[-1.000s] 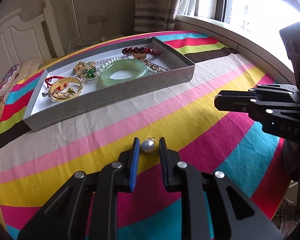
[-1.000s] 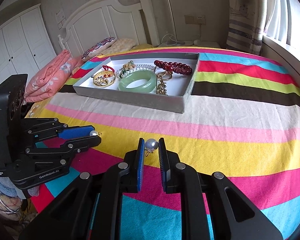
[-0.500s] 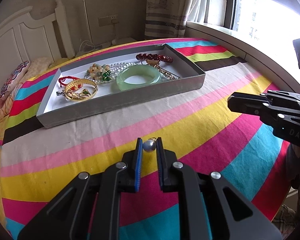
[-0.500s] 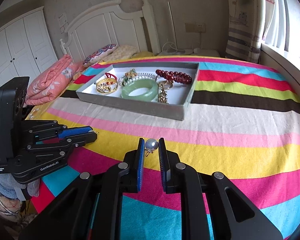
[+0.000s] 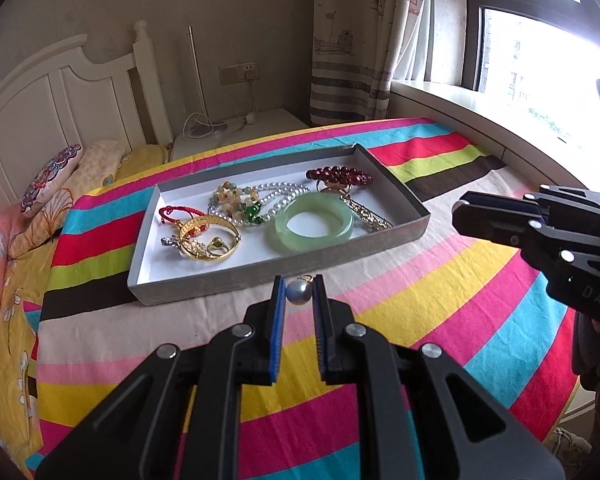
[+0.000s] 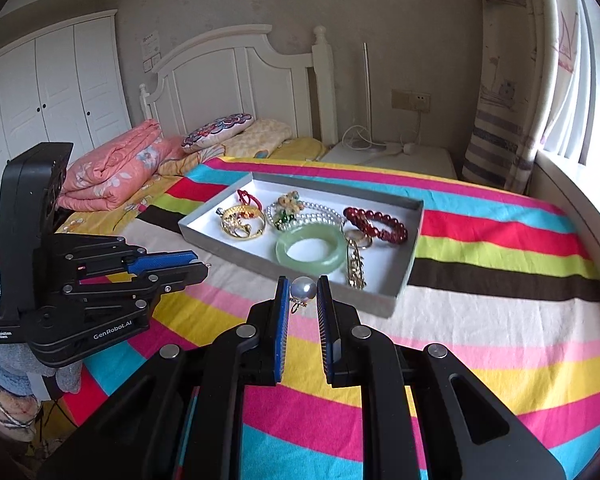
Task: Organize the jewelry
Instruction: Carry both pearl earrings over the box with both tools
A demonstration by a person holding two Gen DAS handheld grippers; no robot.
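My left gripper is shut on a pearl earring and holds it above the striped bedspread, just short of the grey tray. My right gripper is shut on a second pearl earring, near the tray's front corner. The tray holds a green jade bangle, a gold bangle, a red bead bracelet, a pearl strand and a red cord. Each gripper shows in the other's view: the right one, the left one.
The striped bedspread covers the bed. Pillows and a folded pink quilt lie by the white headboard. A window sill runs along the right. A white nightstand with cables stands behind the bed.
Both grippers have risen and moved toward the tray, each still holding its pearl earring. The left gripper closed tighter on its pearl.
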